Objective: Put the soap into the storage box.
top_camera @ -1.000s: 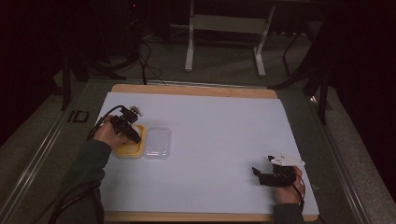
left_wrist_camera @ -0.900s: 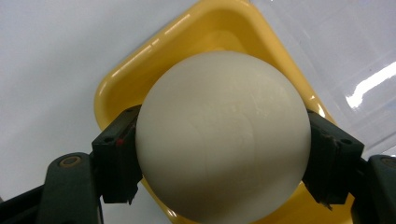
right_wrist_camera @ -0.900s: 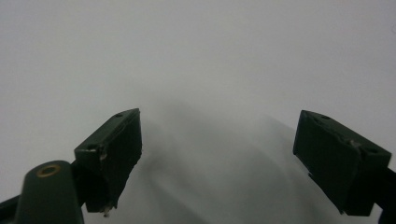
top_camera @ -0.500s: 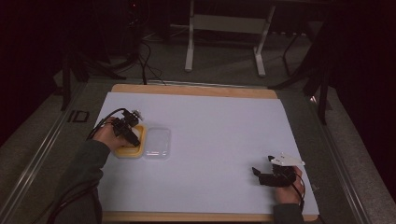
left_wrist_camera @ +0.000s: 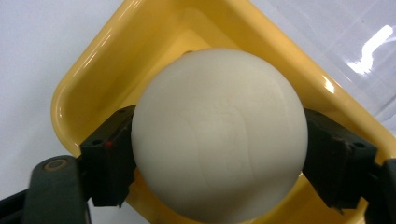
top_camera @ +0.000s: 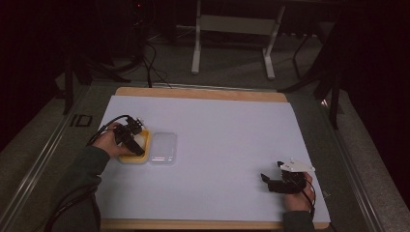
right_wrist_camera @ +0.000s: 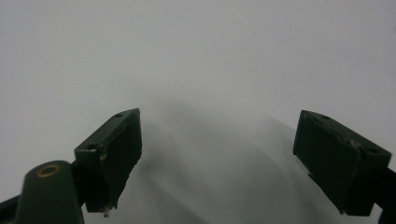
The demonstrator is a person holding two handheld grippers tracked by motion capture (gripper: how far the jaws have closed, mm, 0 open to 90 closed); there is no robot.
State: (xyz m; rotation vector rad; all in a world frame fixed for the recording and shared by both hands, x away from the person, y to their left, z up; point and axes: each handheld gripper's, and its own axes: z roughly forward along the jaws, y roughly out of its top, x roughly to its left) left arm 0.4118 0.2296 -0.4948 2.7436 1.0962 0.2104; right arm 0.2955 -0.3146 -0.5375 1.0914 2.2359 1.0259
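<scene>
Between the left gripper (left_wrist_camera: pixel 219 158) jaws sits a white ball (left_wrist_camera: pixel 219 135), pinched at 3 and 9 o'clock across its widest part, each black pad flat against its side. Ball hangs inside or just above a yellow tray (left_wrist_camera: pixel 93 70); whether it touches the tray floor is hidden. From the high view the left gripper (top_camera: pixel 129 139) is over the yellow tray (top_camera: pixel 133 158) at table left, hand behind it at 9 o'clock. Clear lid (top_camera: pixel 162 147) lies flat just beside the tray at its 3 o'clock, edges about touching.

Progress, judged: work looks like ball into tray, then lid on. Ball is at the tray, grip not yet let go, so placing is near done but not finished. Left to do: spread the jaws, pull back, then likely close the lid. Lid untouched.

Orientation: ball is round, no long axis, no pointing direction; faint surface marks only. Tray is rectangular; in the high view its long axis runs 12 to 6 o'clock, open side up. In the left gripper view it appears rotated, corner at 12.

Right gripper (top_camera: pixel 270 181) rests at table lower right, well apart from tray, pointing to 9 o'clock. Right gripper (right_wrist_camera: pixel 217 158) jaws are spread wide, nothing between them, just white table (right_wrist_camera: pixel 196 56) below.
</scene>
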